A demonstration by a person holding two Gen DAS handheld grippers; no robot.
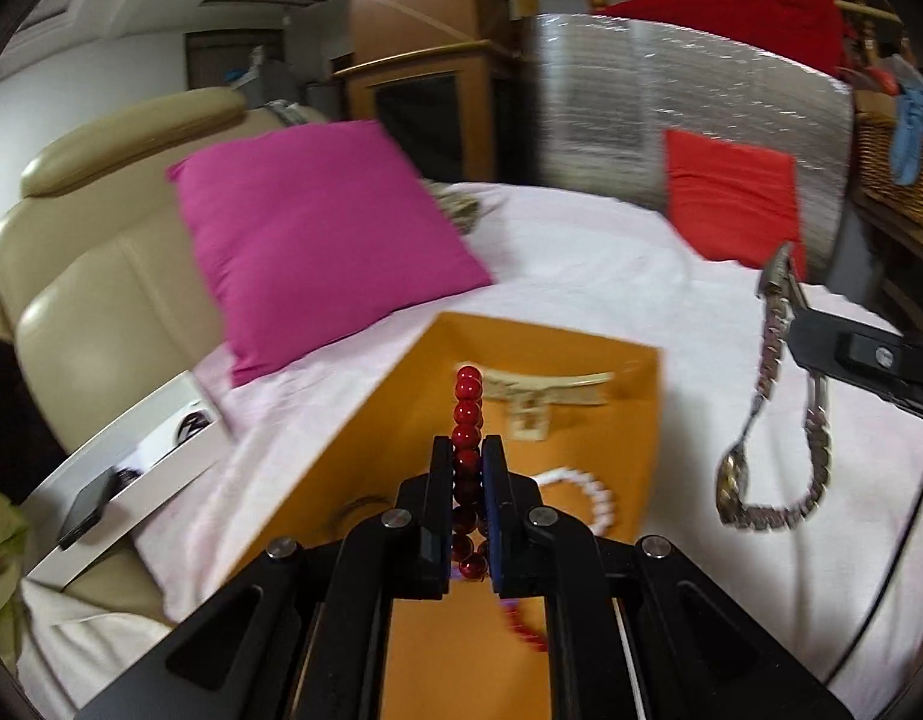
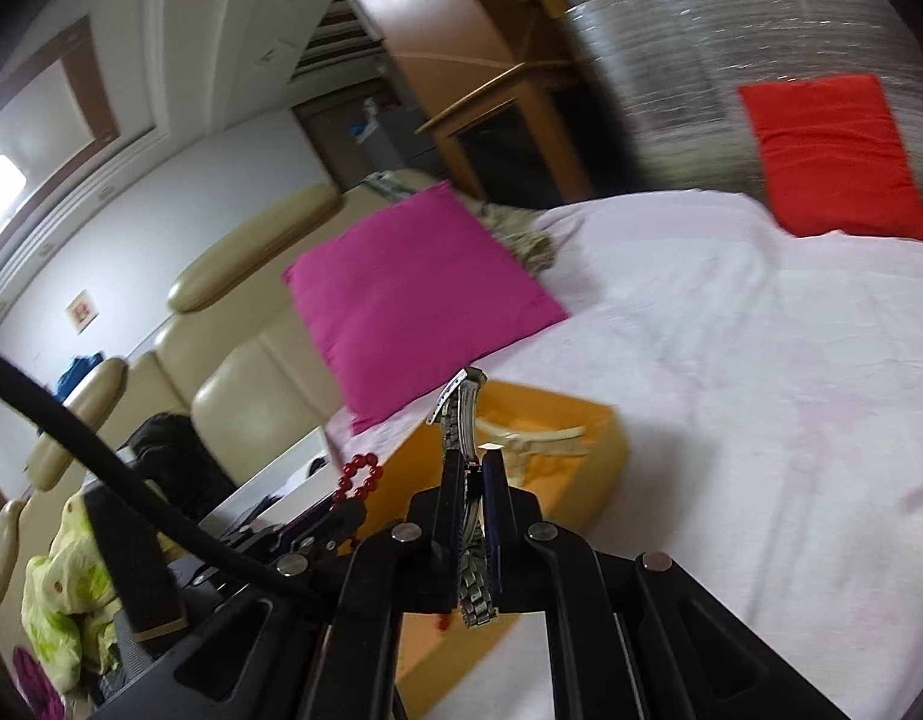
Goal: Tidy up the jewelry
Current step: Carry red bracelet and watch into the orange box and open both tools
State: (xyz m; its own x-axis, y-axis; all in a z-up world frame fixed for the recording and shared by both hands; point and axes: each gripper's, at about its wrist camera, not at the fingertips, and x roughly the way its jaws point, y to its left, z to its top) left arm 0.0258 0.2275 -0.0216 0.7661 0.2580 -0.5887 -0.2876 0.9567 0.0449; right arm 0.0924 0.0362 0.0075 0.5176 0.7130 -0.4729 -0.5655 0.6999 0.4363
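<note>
Red bead bracelet upright between my left hand-held gripper jaws, clamped, above the orange box, metal watch standing lengthwise in my right hand-held gripper, pinched, white bracelet inside box on bed.

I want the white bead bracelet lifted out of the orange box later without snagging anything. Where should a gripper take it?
Take the white bead bracelet on its far right arc, coming from above with the jaws across the strand. It lies flat as an open loop on the floor of the orange box, and that arc is farthest from the left gripper and the red bead bracelet.
</note>
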